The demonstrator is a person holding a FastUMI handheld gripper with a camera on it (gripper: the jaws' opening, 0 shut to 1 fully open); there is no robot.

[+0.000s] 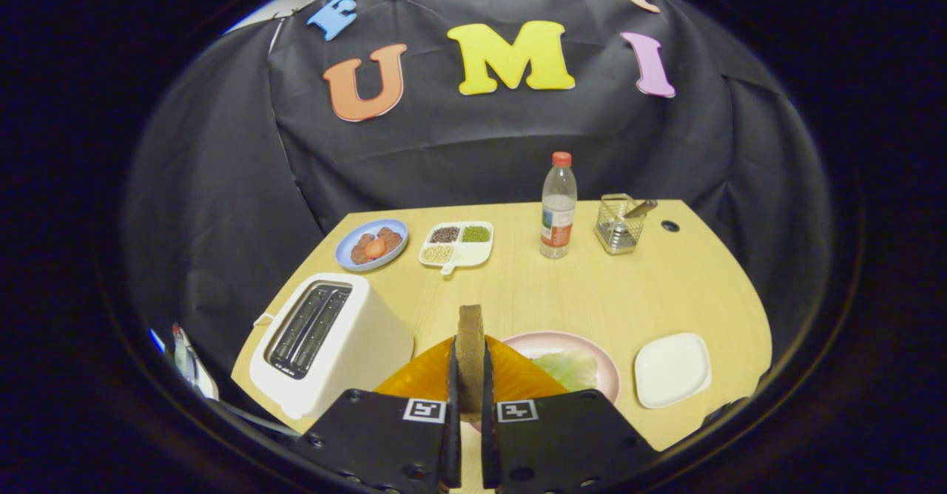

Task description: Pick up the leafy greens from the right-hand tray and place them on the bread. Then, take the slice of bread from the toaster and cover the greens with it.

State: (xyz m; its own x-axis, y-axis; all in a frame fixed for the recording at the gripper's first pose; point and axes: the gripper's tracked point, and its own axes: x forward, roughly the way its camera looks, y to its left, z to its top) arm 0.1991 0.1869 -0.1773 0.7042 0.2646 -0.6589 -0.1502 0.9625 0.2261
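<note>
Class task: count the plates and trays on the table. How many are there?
4: blue plate and divided tray at the back, pink plate behind the tool, white tray beside it.

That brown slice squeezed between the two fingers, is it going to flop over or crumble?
Probably not flop: the bread slice stands on edge, upright and straight, with the gripper shut on it, so it looks fairly stiff. It is likely light. The clamped edge might dent or crumble if squeezed hard. Laid over the greens on the pink plate, it should rest flat.
</note>
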